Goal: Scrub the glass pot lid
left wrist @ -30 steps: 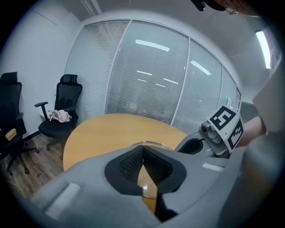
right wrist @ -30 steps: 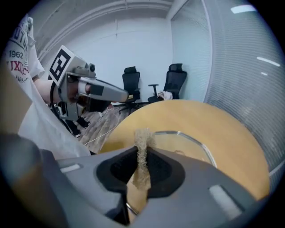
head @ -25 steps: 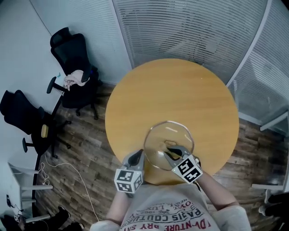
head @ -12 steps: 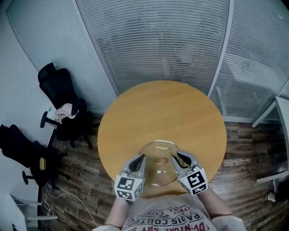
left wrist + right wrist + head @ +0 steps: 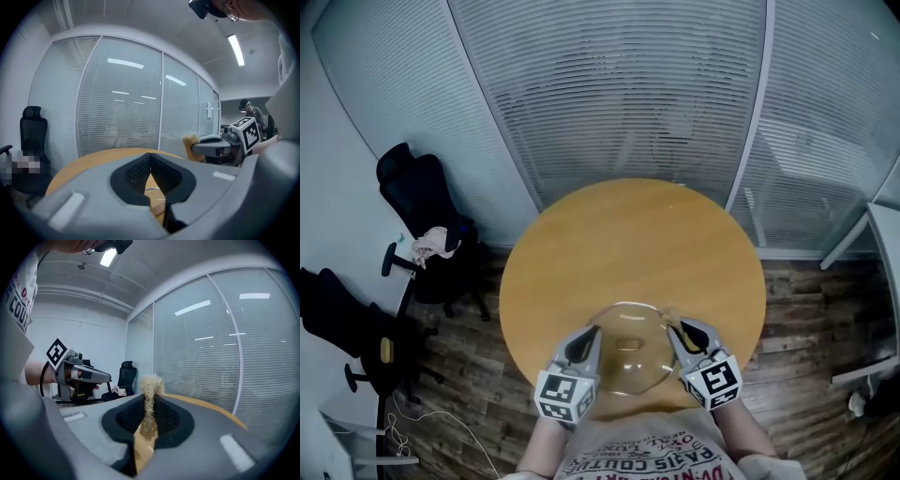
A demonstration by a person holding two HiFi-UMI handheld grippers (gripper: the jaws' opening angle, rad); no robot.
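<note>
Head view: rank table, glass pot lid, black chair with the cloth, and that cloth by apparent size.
1. Round table
2. Black chair, only slightly bigger than the lid; close call
3. Glass pot lid
4. Cloth, clearly smallest

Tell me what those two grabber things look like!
Both the left gripper and right gripper are smooth grey plastic, with fingers lined in black meshy pads. Each carries a cube of black-and-white square markers. The person wears a pale T-shirt with red lettering.

Black-white marker cubes; light T-shirt, red lettering.
</note>
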